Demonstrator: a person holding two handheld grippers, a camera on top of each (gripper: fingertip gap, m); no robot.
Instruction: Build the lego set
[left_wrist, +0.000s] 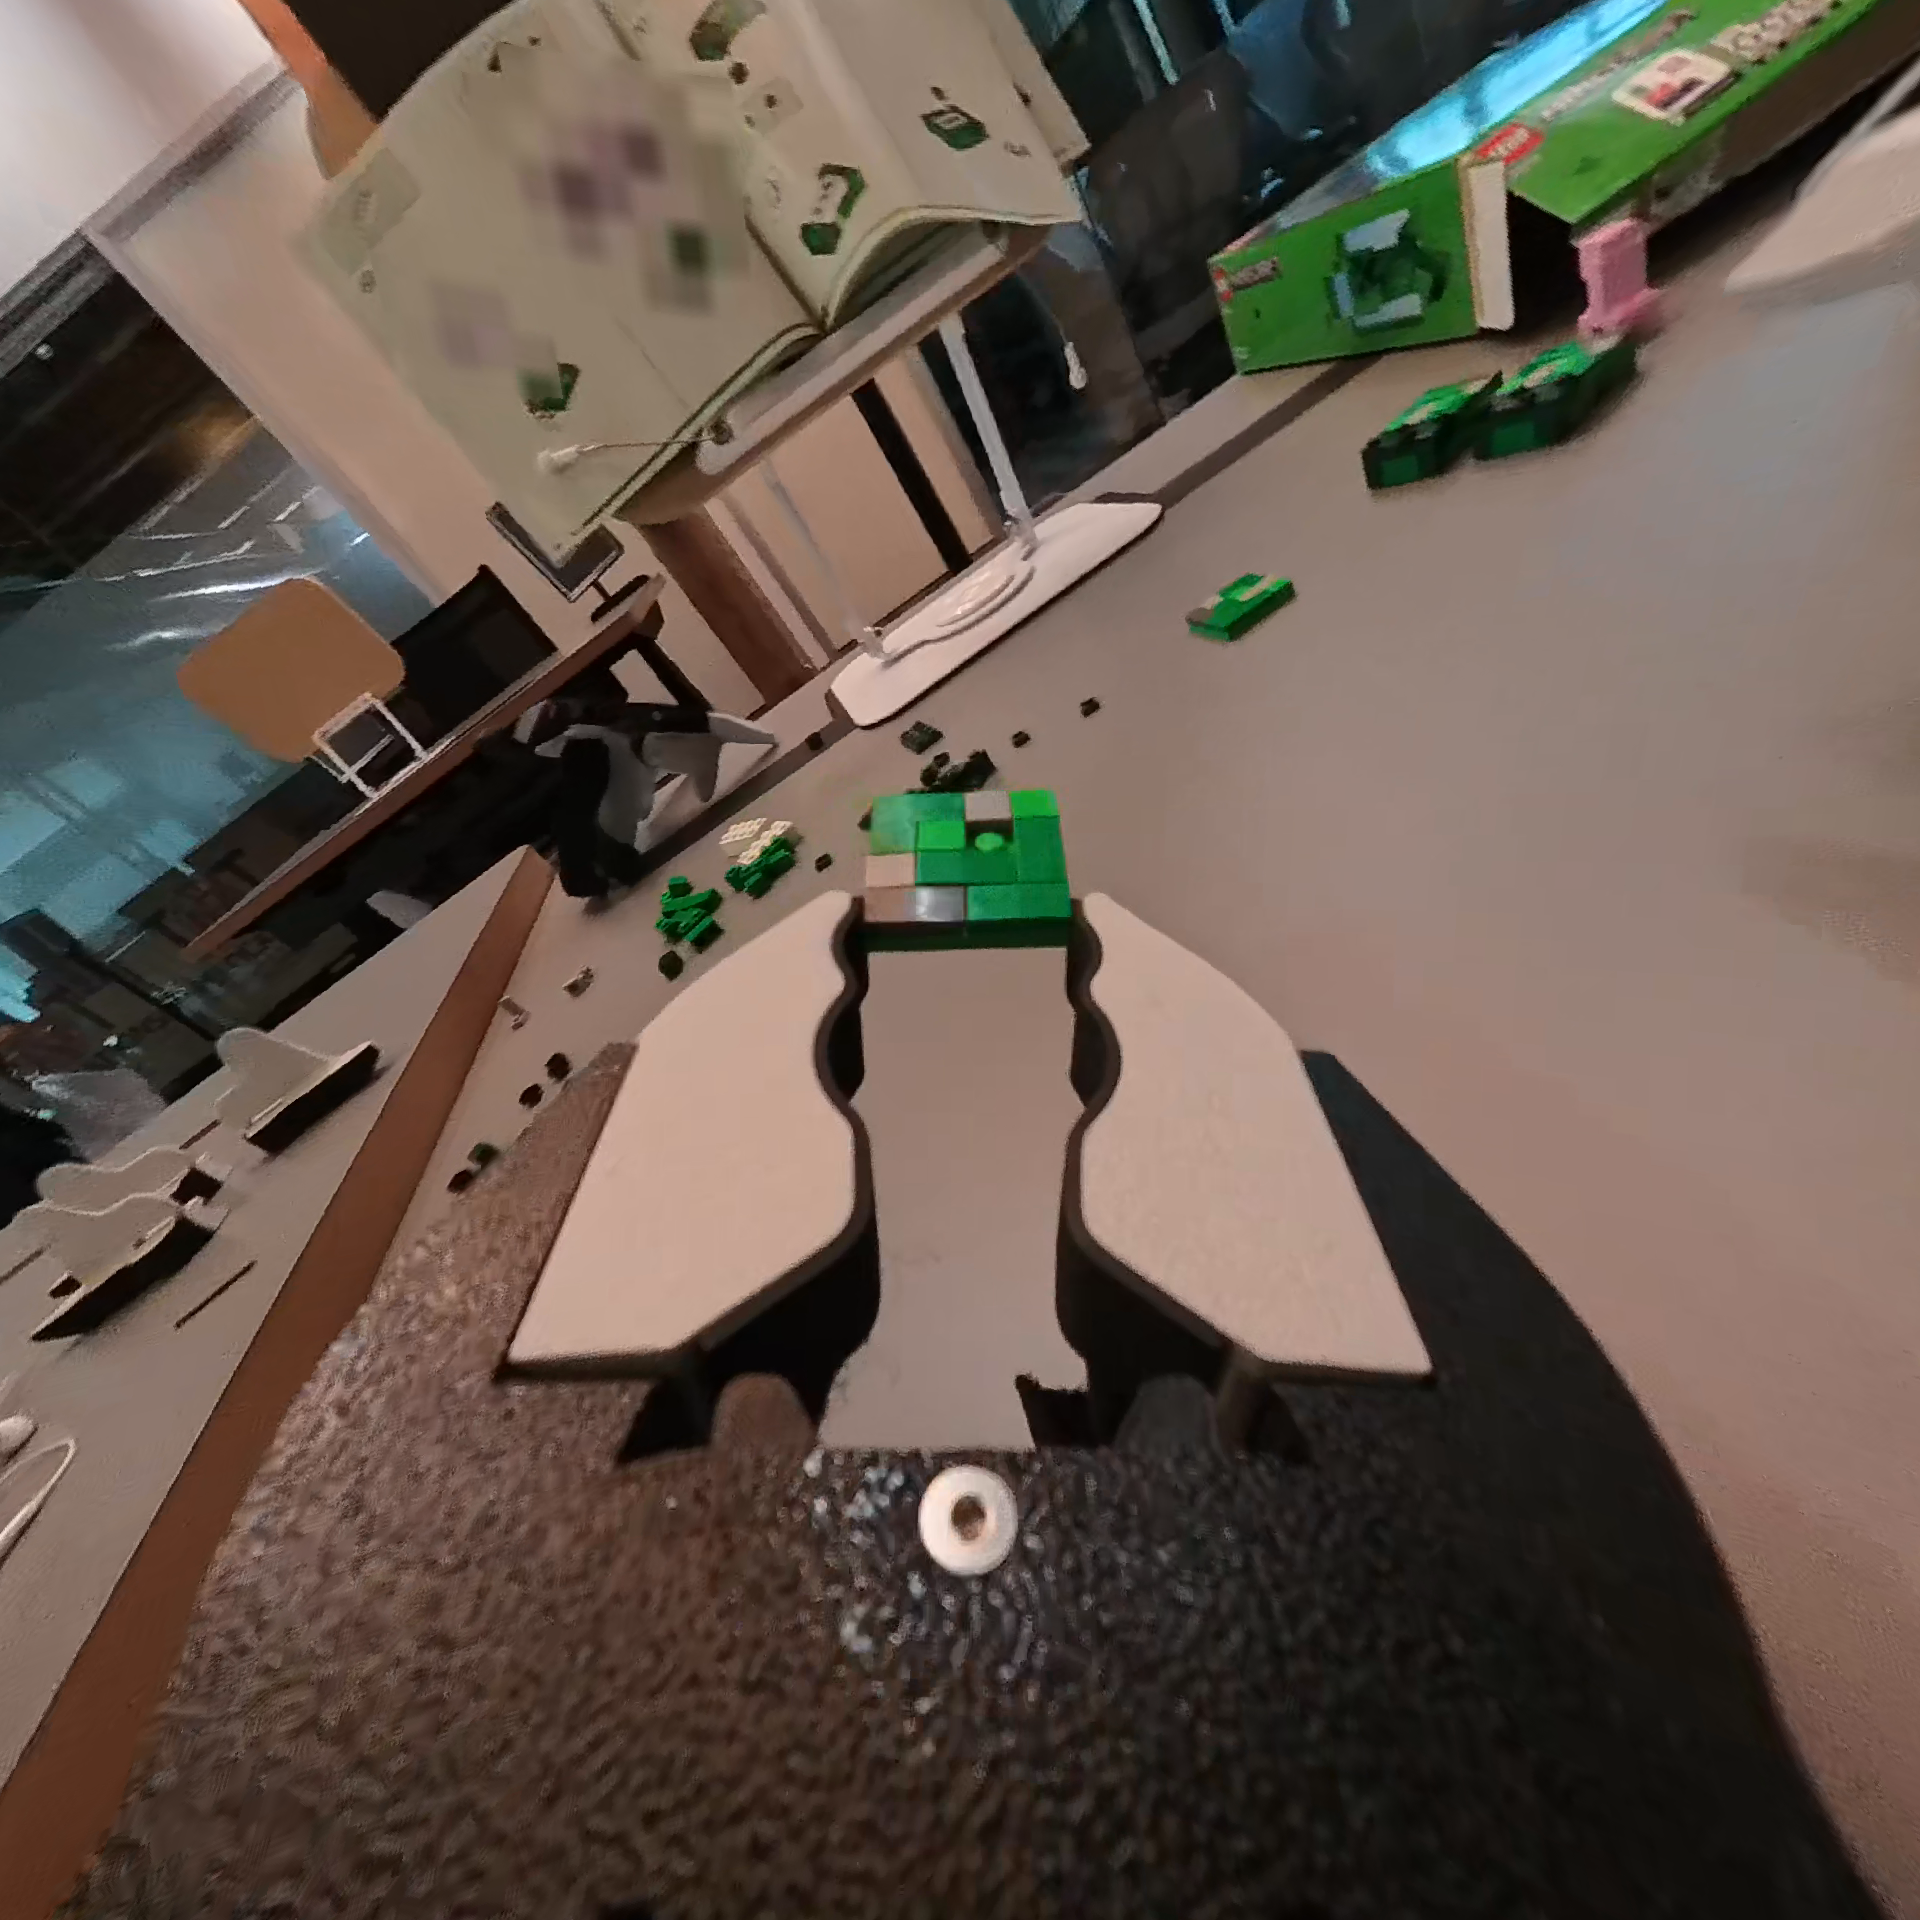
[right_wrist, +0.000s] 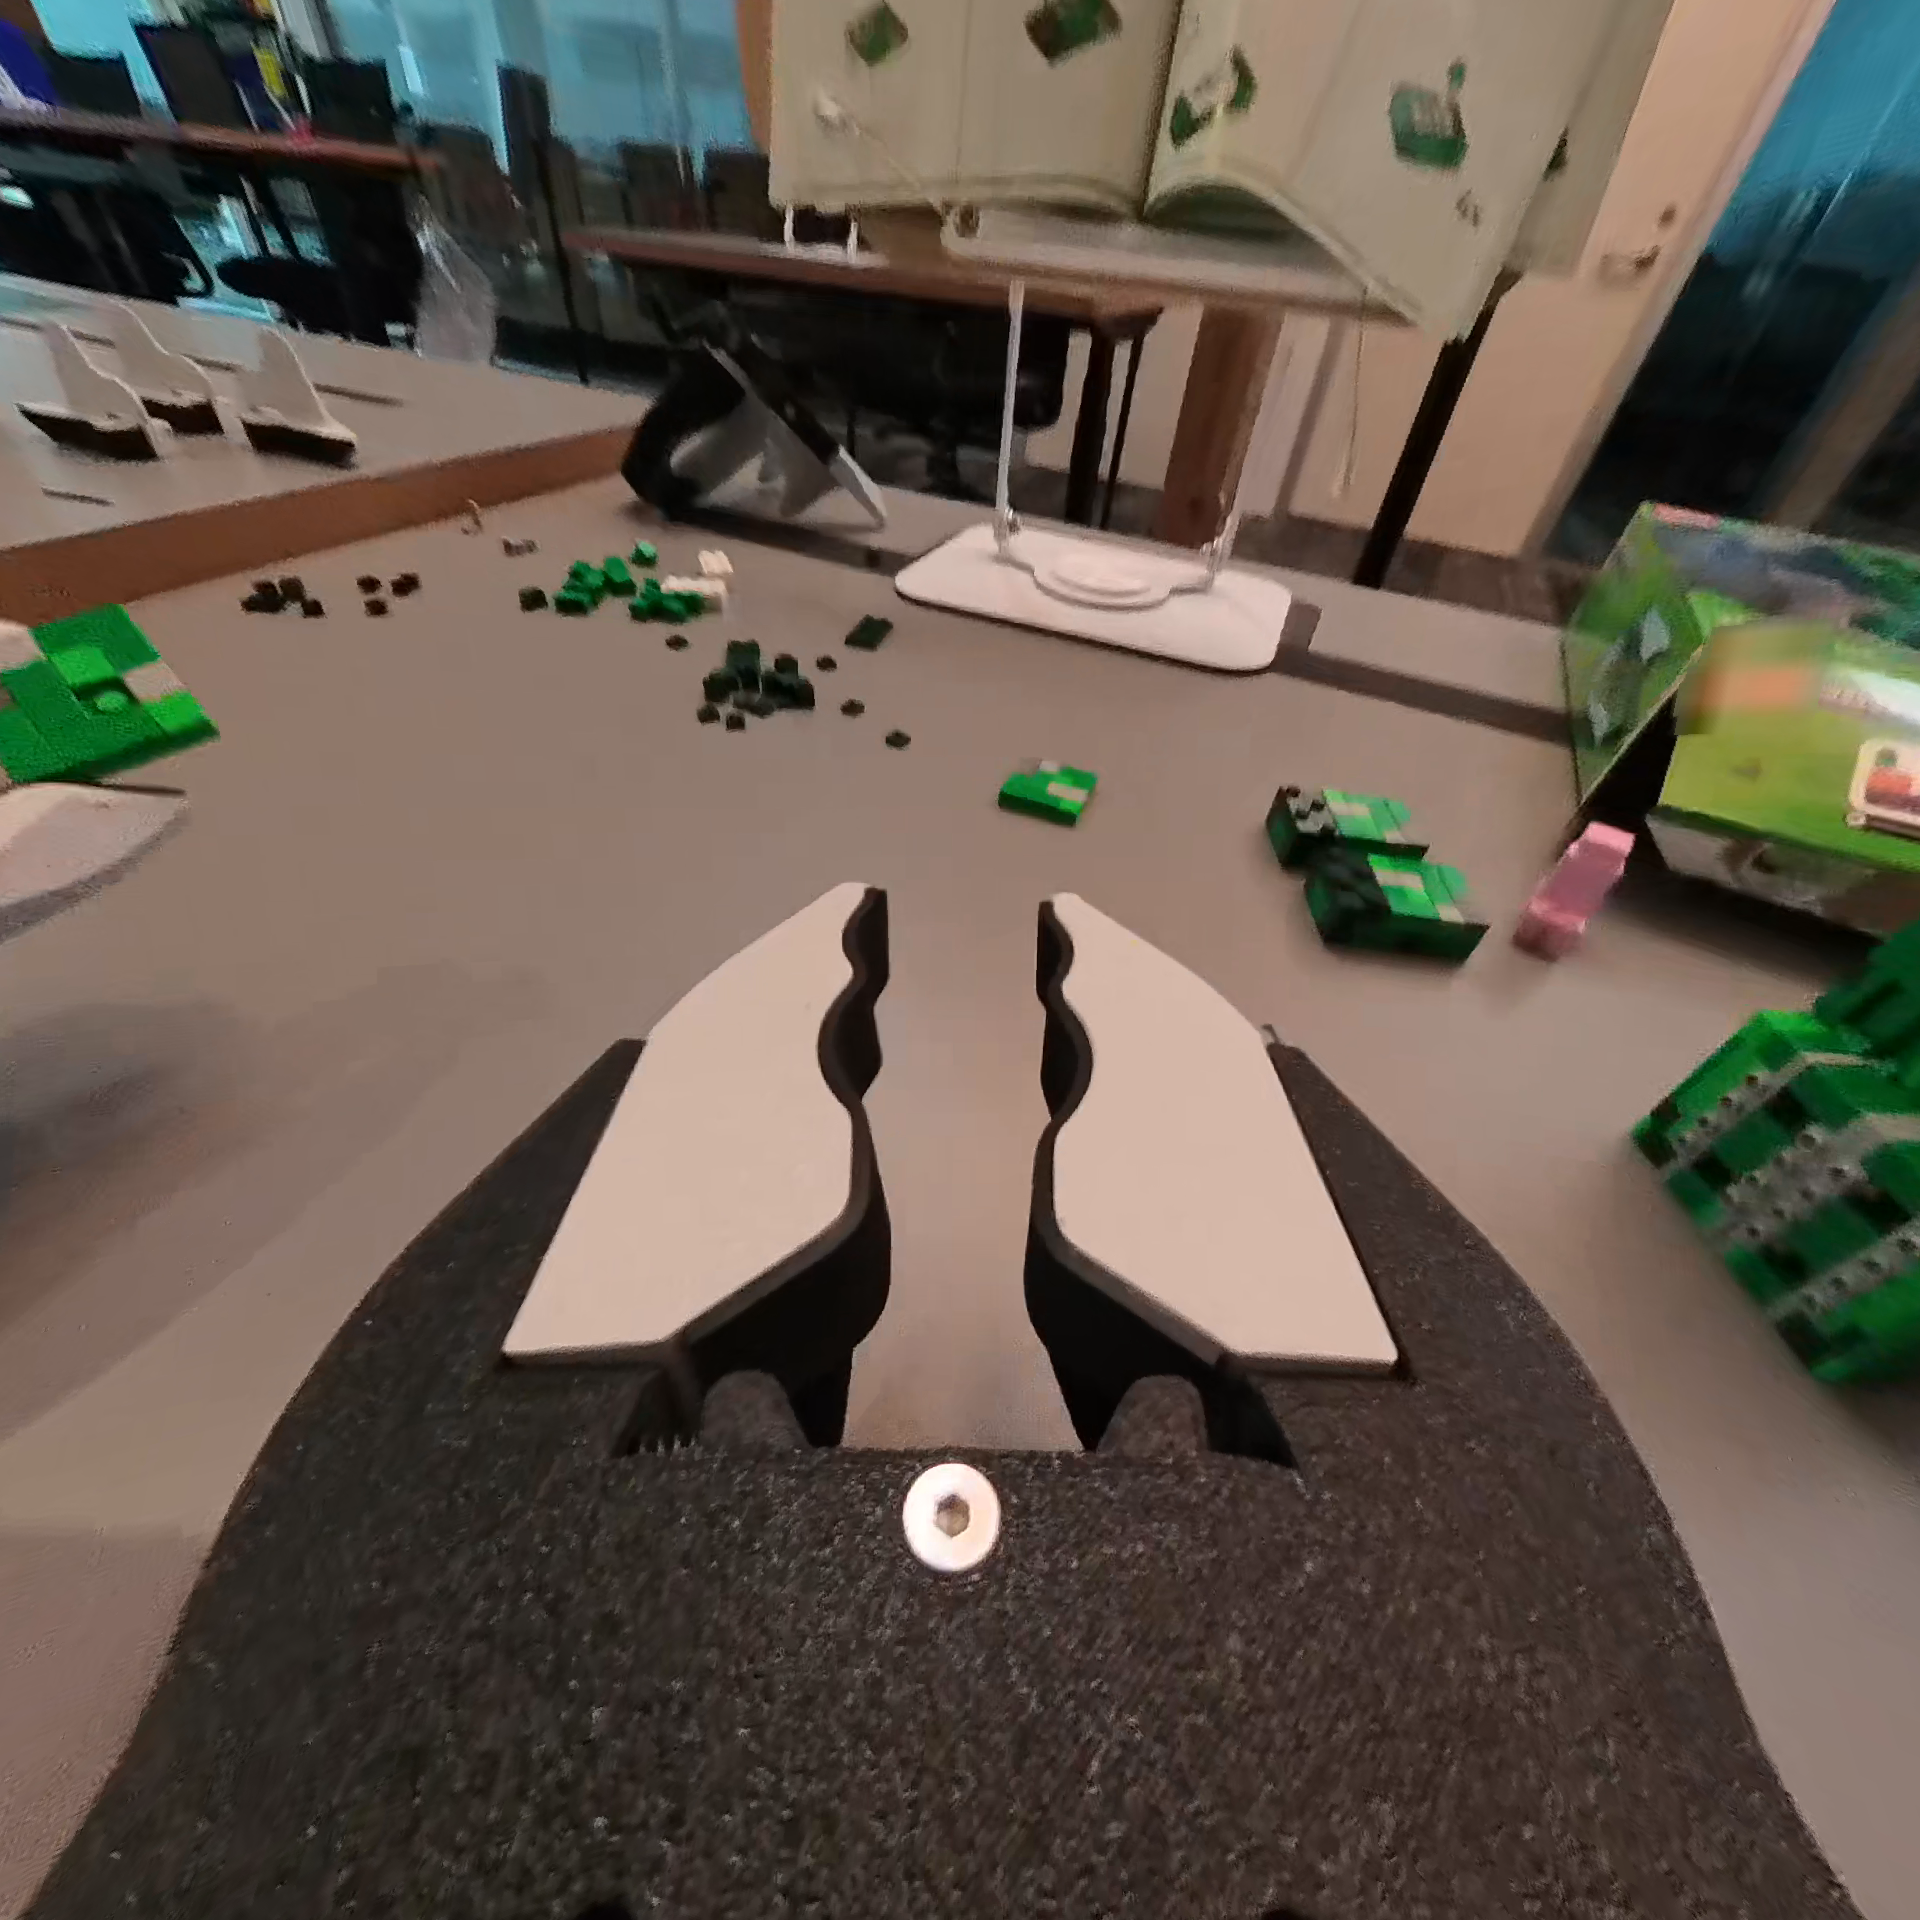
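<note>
Currently gripping the green tiled plate (left_wrist: 971, 868) in the left tongs (left_wrist: 966, 925), keeping it level while steering the open, empty right tongs (right_wrist: 961, 914) toward loose dark bricks (right_wrist: 758, 681) at eleven o'clock.

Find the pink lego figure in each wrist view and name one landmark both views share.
Left wrist view: pink lego figure upper right, just in front of the green box.
Right wrist view: pink lego figure right of centre, beside the green box.
Shared landmark: the white book stand base.
</note>
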